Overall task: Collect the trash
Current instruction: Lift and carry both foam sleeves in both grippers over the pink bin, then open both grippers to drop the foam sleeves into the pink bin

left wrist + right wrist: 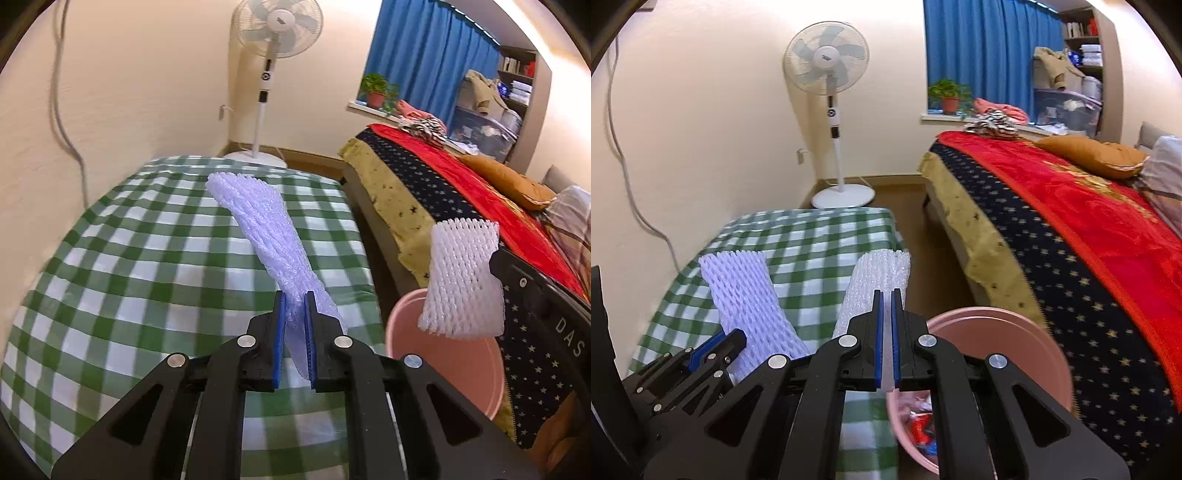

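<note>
Foam nets, two, white and meshed: we pinch one [266, 236] in our left hand-held gripper [294, 299], the other [877, 280] in our right hand-held gripper [886, 297], by the pink bin [1015, 339].

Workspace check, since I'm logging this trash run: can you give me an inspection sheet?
Surface: green checked cloth; nothing lies on it.
Job's things: two foam nets, left net, right net; pink bin beside the table, trash inside.
Clutter: nothing seen.
Grippers: left gripper shut on left net; right gripper shut on right net.
Cables: grey cable down the wall.
Surroundings: fan, bed, curtain.
</note>
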`<state>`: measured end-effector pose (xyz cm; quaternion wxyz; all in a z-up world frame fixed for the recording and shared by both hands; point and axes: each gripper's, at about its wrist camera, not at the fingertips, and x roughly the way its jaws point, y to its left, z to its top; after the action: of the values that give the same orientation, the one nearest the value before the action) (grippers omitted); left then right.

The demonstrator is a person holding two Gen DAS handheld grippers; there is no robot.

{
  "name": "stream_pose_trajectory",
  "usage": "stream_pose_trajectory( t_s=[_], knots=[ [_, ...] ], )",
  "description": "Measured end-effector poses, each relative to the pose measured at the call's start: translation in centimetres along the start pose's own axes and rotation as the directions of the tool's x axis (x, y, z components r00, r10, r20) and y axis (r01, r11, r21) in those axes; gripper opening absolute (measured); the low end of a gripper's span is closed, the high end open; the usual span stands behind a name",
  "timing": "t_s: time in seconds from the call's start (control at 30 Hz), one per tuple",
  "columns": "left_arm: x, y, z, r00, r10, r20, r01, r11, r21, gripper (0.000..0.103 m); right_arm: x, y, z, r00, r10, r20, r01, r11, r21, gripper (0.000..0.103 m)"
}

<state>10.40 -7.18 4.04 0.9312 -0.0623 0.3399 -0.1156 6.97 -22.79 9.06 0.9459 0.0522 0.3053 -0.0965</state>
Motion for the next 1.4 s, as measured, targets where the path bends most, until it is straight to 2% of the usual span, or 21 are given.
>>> stream_pose_trajectory(
  t_s=[0.23,0.47,0.93,1.07,1.1,1.13,1.17,1.2,1.23,1.33,1.4],
  knots=[
    [0.6,-3.2,-0.7,0.997,-0.083,-0.003,0.083,0.996,0.033,0.01,-0.7,-4.6,-0.7,0.99,-0.143,-0.011,0.144,0.986,0.082,0.004],
    [1.8,-5.6,-1.5,0.982,-0.186,-0.021,0.186,0.981,0.052,0.01,-0.3,-7.7,-1.1,0.97,-0.241,-0.038,0.244,0.962,0.125,0.004],
    [4.3,-9.4,-3.1,0.948,-0.3,-0.107,0.31,0.946,0.092,0.01,0.1,-10.6,-1.8,0.953,-0.294,-0.076,0.303,0.937,0.172,0.004],
    [4.7,-10.1,-3.5,0.939,-0.318,-0.128,0.331,0.938,0.101,0.011,0.2,-11.4,-1.9,0.951,-0.298,-0.087,0.31,0.931,0.195,0.009],
    [4.7,-10.3,-3.6,0.938,-0.32,-0.133,0.334,0.937,0.104,0.014,0.2,-11.6,-1.9,0.95,-0.298,-0.091,0.311,0.929,0.201,0.012],
    [4.9,-10.4,-3.7,0.937,-0.318,-0.143,0.334,0.936,0.109,0.024,0.2,-11.8,-2.0,0.948,-0.304,-0.093,0.317,0.925,0.21,0.026],
    [4.8,-10.4,-3.8,0.938,-0.316,-0.143,0.332,0.937,0.111,0.038,0.0,-12.0,-2.0,0.945,-0.315,-0.091,0.327,0.919,0.218,0.048],
    [4.8,-10.5,-3.9,0.938,-0.315,-0.141,0.331,0.937,0.11,0.042,-0.2,-12.1,-2.0,0.941,-0.327,-0.086,0.338,0.914,0.224,0.057],
    [4.7,-10.5,-3.9,0.939,-0.316,-0.139,0.332,0.937,0.109,0.044,-0.3,-12.2,-2.0,0.938,-0.336,-0.082,0.346,0.91,0.23,0.062],
    [4.2,-10.3,-3.6,0.942,-0.308,-0.131,0.323,0.939,0.12,0.045,-0.8,-12.4,-1.6,0.937,-0.341,-0.08,0.35,0.904,0.247,0.065],
    [3.8,-10.1,-3.2,0.946,-0.302,-0.121,0.316,0.94,0.125,0.045,-1.4,-12.2,-1.3,0.934,-0.35,-0.071,0.356,0.898,0.259,0.074]
  ],
)
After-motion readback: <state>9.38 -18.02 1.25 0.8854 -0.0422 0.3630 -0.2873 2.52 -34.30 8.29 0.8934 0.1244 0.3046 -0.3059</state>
